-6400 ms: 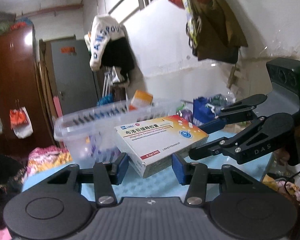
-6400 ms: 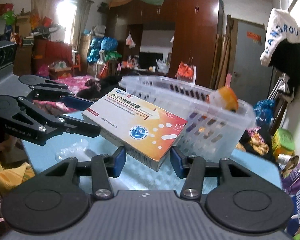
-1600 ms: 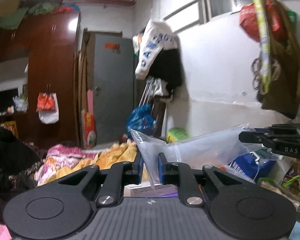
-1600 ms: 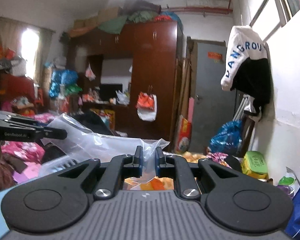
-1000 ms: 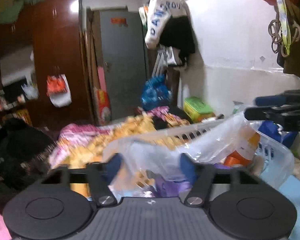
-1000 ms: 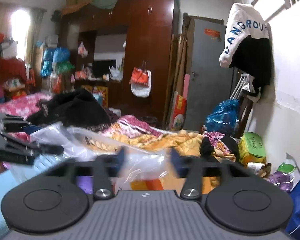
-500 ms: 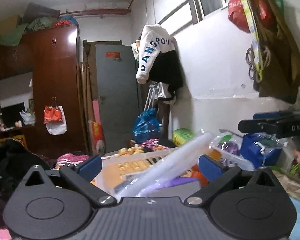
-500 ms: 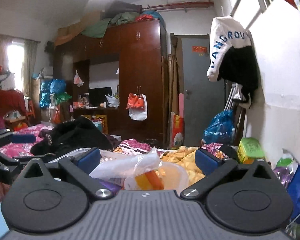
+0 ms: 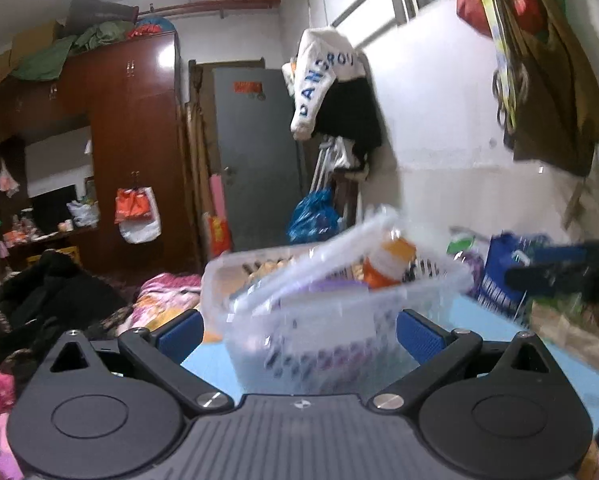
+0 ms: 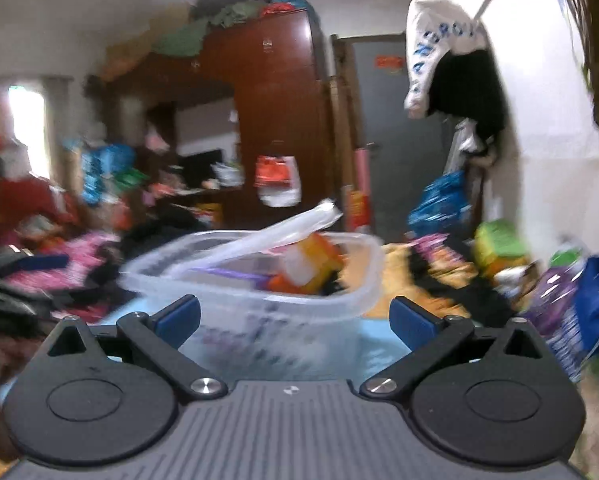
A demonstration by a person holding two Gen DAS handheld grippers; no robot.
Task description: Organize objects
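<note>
Both grippers have released the clear bag. The left gripper and the right gripper each stand with jaws fully apart and nothing between the pads; the jaws have just been opening. 1.6 s ago each gripper pinched an edge of the bag, held up between the 2.

The bag now lies in the basket, its sealed edge slanting up over the rim. The right view shows the same: bag across the basket, beside an orange-and-white bottle. Purple packaging lies under the bag. The medicine box seen between the grippers 6.4 s ago cannot be identified now; a white shape behind the basket wall is too blurred to name.

The basket stands on the blue table, just ahead of both grippers. Both views are motion-blurred.

Judgement: this placement step appears done; both grippers are free for the next item.

Readable writing: the white garment on the wall carries blue letters, roughly "DANGROU". The orange notice on the grey door is illegible.
</note>
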